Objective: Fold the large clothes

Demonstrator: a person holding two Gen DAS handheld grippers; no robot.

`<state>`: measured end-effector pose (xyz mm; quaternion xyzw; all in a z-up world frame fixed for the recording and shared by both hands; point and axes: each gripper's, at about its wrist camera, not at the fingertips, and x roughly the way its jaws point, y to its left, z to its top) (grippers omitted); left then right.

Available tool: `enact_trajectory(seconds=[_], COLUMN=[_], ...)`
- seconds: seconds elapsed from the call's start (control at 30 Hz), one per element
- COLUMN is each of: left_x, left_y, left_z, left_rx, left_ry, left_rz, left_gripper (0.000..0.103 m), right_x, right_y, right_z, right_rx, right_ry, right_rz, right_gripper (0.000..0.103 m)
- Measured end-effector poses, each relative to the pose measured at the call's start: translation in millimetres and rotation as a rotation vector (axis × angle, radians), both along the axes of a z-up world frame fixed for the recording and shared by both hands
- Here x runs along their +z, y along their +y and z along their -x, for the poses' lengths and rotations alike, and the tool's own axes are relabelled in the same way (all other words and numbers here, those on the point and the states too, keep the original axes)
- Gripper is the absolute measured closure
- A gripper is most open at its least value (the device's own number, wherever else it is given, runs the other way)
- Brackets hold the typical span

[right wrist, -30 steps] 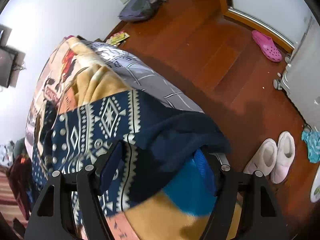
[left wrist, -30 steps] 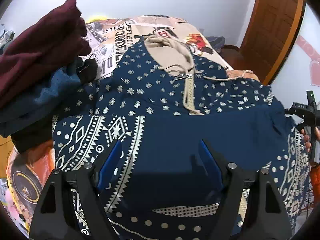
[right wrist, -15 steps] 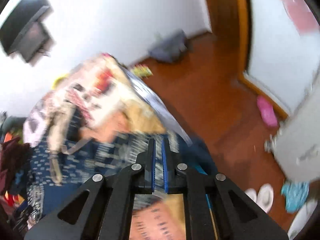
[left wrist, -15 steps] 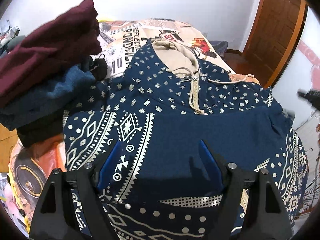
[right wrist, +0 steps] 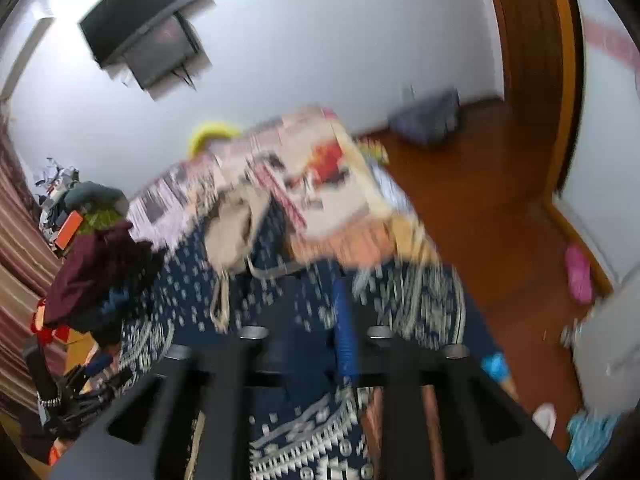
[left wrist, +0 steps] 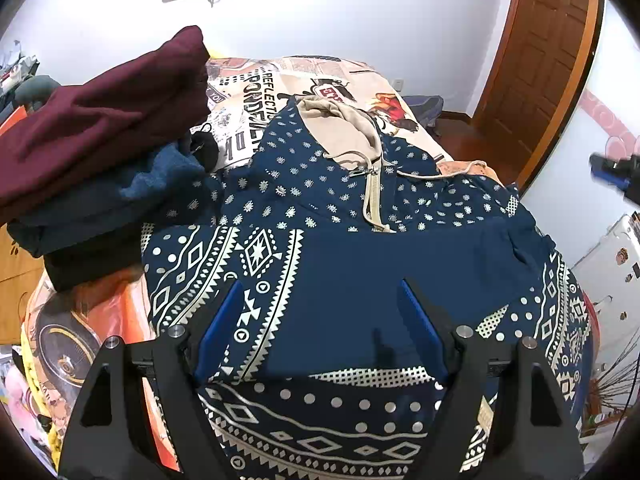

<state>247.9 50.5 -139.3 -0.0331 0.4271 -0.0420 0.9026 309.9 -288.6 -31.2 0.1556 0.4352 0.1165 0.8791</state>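
A navy hoodie [left wrist: 360, 264] with white tribal patterns, a beige hood [left wrist: 340, 120] and a beige zip lies spread on the bed, its sleeves folded across the body. My left gripper [left wrist: 320, 320] hovers open and empty just above the hoodie's lower middle. My right gripper [right wrist: 308, 320] is raised above the hoodie's right side in a blurred view; its fingers stand slightly apart and hold nothing. It also shows at the far right of the left wrist view [left wrist: 616, 168]. The hoodie also shows in the right wrist view [right wrist: 280, 292].
A stack of folded clothes, maroon [left wrist: 100, 112] on top of blue [left wrist: 120, 196], sits at the bed's left. The printed bedspread [left wrist: 280, 76] extends behind. A wooden door [left wrist: 540, 60], wood floor [right wrist: 480, 200], slippers and a wall screen [right wrist: 148, 40] surround the bed.
My right gripper let go of the hoodie's right sleeve, closed, lifted away and swung left, then parted slightly. My left gripper rose a little and stayed open.
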Motion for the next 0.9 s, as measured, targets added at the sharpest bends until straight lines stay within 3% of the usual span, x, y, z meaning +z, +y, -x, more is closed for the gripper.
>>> enact_trajectory(seconds=[0.03,0.07,0.47,0.63,0.8,0.87,0.9], left_x=[0,-1,-16,-23,-27,-29,-30], left_y=[1,1,-7,-15,-17,-16,-16], left_z=[2,2,-10,-18,-23,-25,-25], left_rx=[0.001,0.003,0.014,0.01,0.016,0.021,0.024], left_ry=[0.001,0.002,0.052,0.068,0.077,0.081,0.082], left_rz=[0.0,0.0,0.026,0.014,0.006,0.006,0.004], left_gripper=[0.025,0.025,0.025,0.025,0.025,0.025,0.025], right_x=[-9,-18,-133,-157,-172,-176,-177], right_y=[-4,-10,-100,-111,-104,-106,-107], right_z=[-2,-1,-1,-13,-36,-41,-43], right_rx=[-0.014,-0.041,-0.26,-0.28,-0.276,-0.296,-0.309], right_ry=[0.03,0.056,0.396,0.426,0.423,0.419,0.418], right_rz=[-0.022,-0.039,-0.173,-0.229,-0.204,-0.2,-0.205], right_gripper=[0.049,0.048,0.048,0.048,0.045,0.049,0.059])
